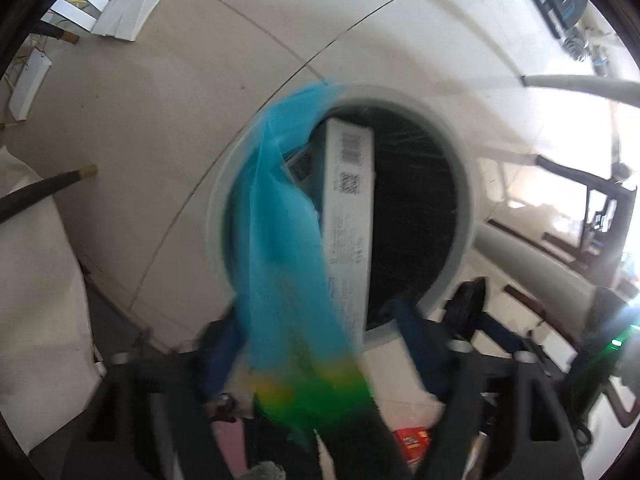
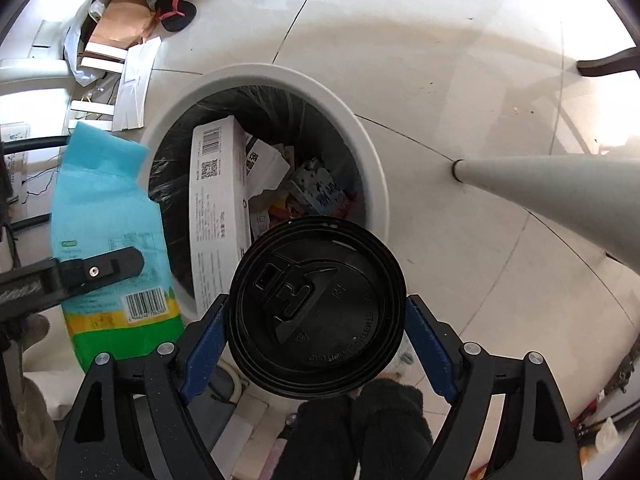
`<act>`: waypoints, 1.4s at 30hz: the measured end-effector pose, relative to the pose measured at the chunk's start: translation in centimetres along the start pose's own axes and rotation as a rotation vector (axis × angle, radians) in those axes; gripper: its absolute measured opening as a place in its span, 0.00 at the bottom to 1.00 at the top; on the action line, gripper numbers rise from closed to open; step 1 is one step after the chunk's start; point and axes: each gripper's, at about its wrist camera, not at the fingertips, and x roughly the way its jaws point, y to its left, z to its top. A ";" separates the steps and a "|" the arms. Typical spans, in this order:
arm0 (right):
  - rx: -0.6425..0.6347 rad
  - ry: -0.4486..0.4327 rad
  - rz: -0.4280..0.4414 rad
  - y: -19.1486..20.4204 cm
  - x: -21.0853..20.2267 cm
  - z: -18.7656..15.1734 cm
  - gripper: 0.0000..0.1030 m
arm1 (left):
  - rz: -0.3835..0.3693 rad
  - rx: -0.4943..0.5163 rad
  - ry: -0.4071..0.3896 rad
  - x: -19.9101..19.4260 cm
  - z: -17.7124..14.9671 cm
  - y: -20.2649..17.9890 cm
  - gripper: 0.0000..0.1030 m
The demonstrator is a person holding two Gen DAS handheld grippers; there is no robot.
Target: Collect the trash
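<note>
A round grey trash bin [image 1: 460, 184] with a black liner stands on the tiled floor; it also shows in the right wrist view [image 2: 372, 168]. A long white box [image 1: 350, 208] leans inside it, with paper scraps [image 2: 316, 192] beneath. My left gripper [image 1: 320, 344] is shut on a blue, yellow and green plastic bag [image 1: 280, 240], held over the bin's left rim; the bag and one left finger [image 2: 112, 266] show in the right wrist view [image 2: 104, 200]. My right gripper [image 2: 316, 320] is shut on a cup with a black lid [image 2: 316, 312], just in front of the bin.
Grey table legs [image 2: 560, 188] slant across the floor to the right of the bin. Cardboard, papers and a black-and-red item [image 2: 120, 24] lie at the far left. A dark chair leg [image 1: 48, 184] is at the left. My own legs [image 2: 360, 432] are below.
</note>
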 end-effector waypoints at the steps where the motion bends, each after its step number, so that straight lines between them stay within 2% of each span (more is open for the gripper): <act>1: -0.001 0.001 0.006 0.1 0.1 0.1 0.87 | -0.013 0.000 -0.004 -0.3 0.0 -0.1 0.76; 3: -0.005 -0.004 0.000 0.4 0.4 0.5 0.89 | -0.030 -0.001 -0.015 -1.0 0.1 0.1 0.79; 5: 0.001 -0.001 0.007 0.4 0.4 0.8 0.90 | -0.036 -0.007 -0.028 -1.5 0.0 0.4 0.85; 9: 0.006 -0.008 0.013 0.5 0.0 1.0 1.00 | -0.016 -0.014 -0.064 -2.3 -1.2 0.9 0.87; 11: 0.005 -0.004 0.030 0.5 -0.2 0.9 1.00 | 0.000 -0.014 -0.080 -2.8 -1.5 1.2 0.95; 15: -0.009 0.004 0.030 0.9 -0.8 0.4 1.00 | 0.087 0.004 -0.137 -4.2 -3.1 1.2 0.95; 22: -0.051 -0.015 -0.062 1.0 -4.8 -3.0 1.00 | 0.262 0.066 -0.266 -8.2 -7.4 -0.6 0.95; 27: -0.034 -0.053 -0.066 0.9 -10.3 -6.2 1.00 | 0.287 0.082 -0.283 -11.5 -11.4 -2.1 0.95; 34: -0.047 -0.068 -0.007 1.7 -21.3 -12.1 1.00 | 0.297 0.132 -0.290 -19.4 -18.7 -5.4 0.95; 37: -0.053 -0.069 0.030 1.7 -26.2 -14.6 1.00 | 0.283 0.167 -0.306 -23.0 -21.7 -7.1 0.95; 42: -0.066 -0.108 0.082 1.3 -34.7 -18.3 1.00 | 0.217 0.245 -0.321 -28.9 -25.5 -9.9 0.95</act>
